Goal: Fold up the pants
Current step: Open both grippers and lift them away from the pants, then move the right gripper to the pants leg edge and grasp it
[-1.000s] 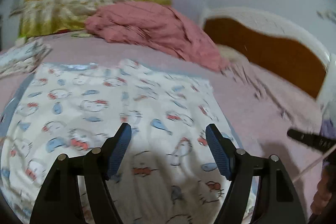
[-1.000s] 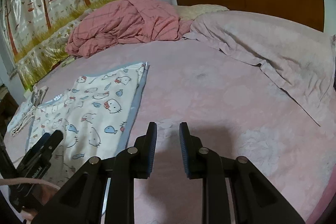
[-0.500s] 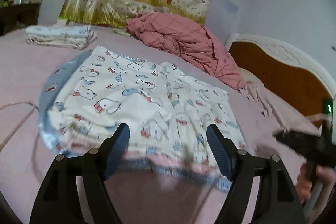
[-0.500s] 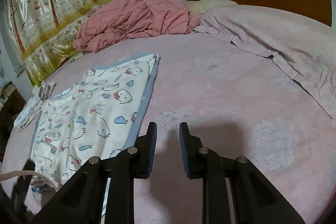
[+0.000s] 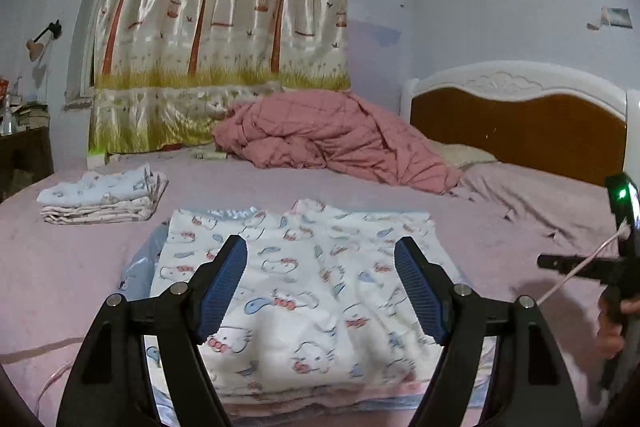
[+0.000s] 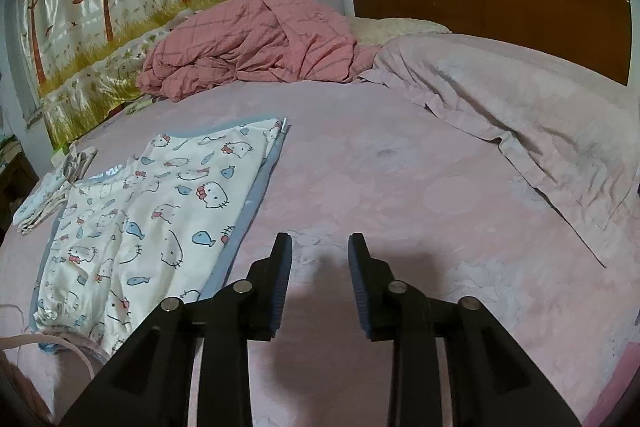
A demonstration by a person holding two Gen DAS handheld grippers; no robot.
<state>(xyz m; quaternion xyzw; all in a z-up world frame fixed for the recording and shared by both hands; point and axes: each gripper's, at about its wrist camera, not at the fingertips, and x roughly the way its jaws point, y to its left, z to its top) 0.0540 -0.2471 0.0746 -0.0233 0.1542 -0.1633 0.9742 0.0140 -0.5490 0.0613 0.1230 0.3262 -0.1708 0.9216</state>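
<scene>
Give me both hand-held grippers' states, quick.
Left hand-held gripper: open wide, holding nothing, above the pants.
Right hand-held gripper: jaws just opening, nothing between them.

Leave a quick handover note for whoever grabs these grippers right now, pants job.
Left gripper: jaws wide open, empty, above the near edge of the pants.
Right gripper: jaws have just been opening, nothing between them, over bare bedsheet beside the pants.
Pants: cartoon print, lying flat on the bed in a compact folded rectangle, neither gripper touching them.
Folded stack sits further back near the curtain.
Left to do: check whether another fold is needed, perhaps then move the pants to the stack.
</scene>
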